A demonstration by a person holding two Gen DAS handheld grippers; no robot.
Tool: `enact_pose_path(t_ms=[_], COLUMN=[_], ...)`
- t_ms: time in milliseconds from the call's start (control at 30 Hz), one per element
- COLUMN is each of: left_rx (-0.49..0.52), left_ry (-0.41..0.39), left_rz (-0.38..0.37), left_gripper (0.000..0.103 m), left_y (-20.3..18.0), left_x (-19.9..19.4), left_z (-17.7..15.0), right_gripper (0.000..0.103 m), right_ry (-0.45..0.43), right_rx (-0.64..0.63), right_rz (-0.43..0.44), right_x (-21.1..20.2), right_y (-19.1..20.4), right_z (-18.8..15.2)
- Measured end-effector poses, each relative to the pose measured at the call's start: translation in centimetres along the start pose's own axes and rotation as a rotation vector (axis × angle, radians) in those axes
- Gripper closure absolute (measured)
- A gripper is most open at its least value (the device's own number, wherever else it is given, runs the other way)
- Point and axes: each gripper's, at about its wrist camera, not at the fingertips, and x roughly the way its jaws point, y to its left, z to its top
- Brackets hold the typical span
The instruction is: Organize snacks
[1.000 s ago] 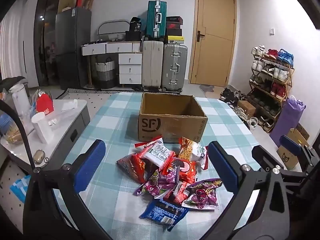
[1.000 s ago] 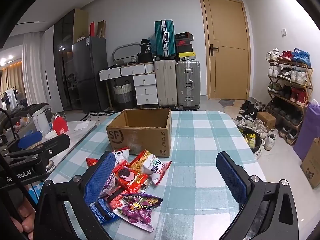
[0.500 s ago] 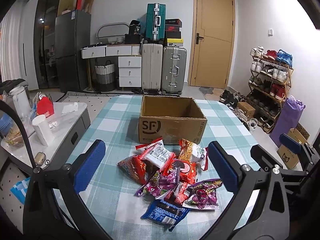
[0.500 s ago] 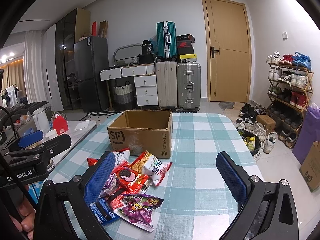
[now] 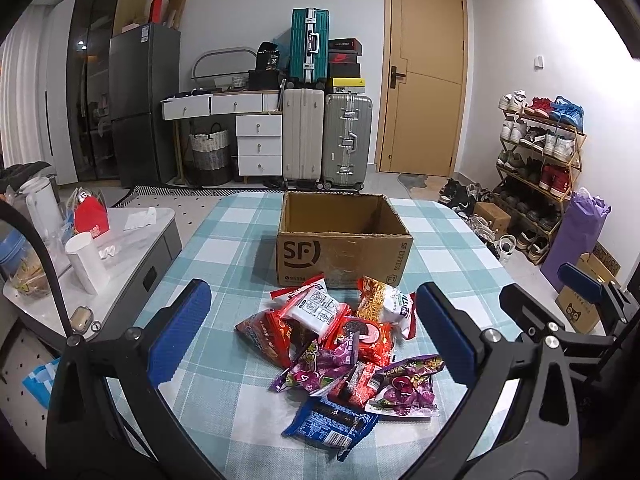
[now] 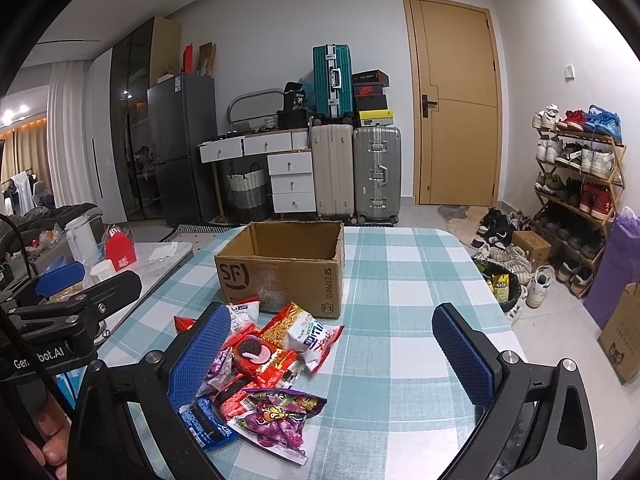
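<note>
A pile of snack packets (image 5: 344, 340) lies on the checked tablecloth (image 5: 224, 248) in front of an open, empty SF cardboard box (image 5: 342, 252). Red, purple, white and blue packets make up the heap; a blue packet (image 5: 330, 426) lies nearest me. My left gripper (image 5: 310, 336) hovers open above the pile, its blue pads (image 5: 180, 332) wide apart. In the right wrist view the pile (image 6: 266, 364) sits at lower left, the box (image 6: 284, 276) behind it. My right gripper (image 6: 336, 356) is open with nothing in it, right of the pile.
A white side table (image 5: 132, 236) with a kettle, cup and red bag stands left of the table. Suitcases (image 5: 326, 140), drawers and a fridge line the back wall. A shoe rack (image 5: 540, 152) and purple bag stand at right. A hand (image 6: 48, 440) shows at lower left.
Both views have shifted only a little; the pile sits slightly lower in the left wrist frame. Both grippers stayed open and no packet moved.
</note>
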Motion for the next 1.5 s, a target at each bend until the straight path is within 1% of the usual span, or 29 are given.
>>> enact_pose_path(t_ms=[600, 867, 1100, 1233, 1333, 1500], left_rx=[0.000, -0.012, 0.028, 0.082, 0.103, 0.158], left_ry=[0.002, 0.026, 0.093, 0.151, 0.199, 0.252], left_rz=[0.006, -0.010, -0.070, -0.122, -0.159, -0.180], left_gripper=[0.001, 0.001, 0.001, 0.001, 0.001, 0.001], left_y=[-0.3, 0.6, 1.2, 0.8, 0.4, -0.8], left_x=[-0.2, 0.6, 2.3, 3.8, 5.0, 7.0], left_z=[-0.5, -0.9, -3.5, -6.1, -8.0, -10.3], right_gripper=[0.000, 0.000, 0.000, 0.000, 0.000, 0.000], right_ry=[0.003, 0.008, 0.023, 0.036, 0.049, 0.074], right_rx=[0.009, 0.013, 0.026, 0.027, 0.024, 0.028], right_rz=[0.005, 0.006, 0.004, 0.003, -0.001, 0.002], right_x=[0.0, 0.2, 0.6, 0.9, 1.4, 2.2], right_y=[-0.2, -0.2, -0.7, -0.9, -1.0, -1.3], right_z=[-0.3, -0.6, -1.1, -1.3, -1.7, -2.3])
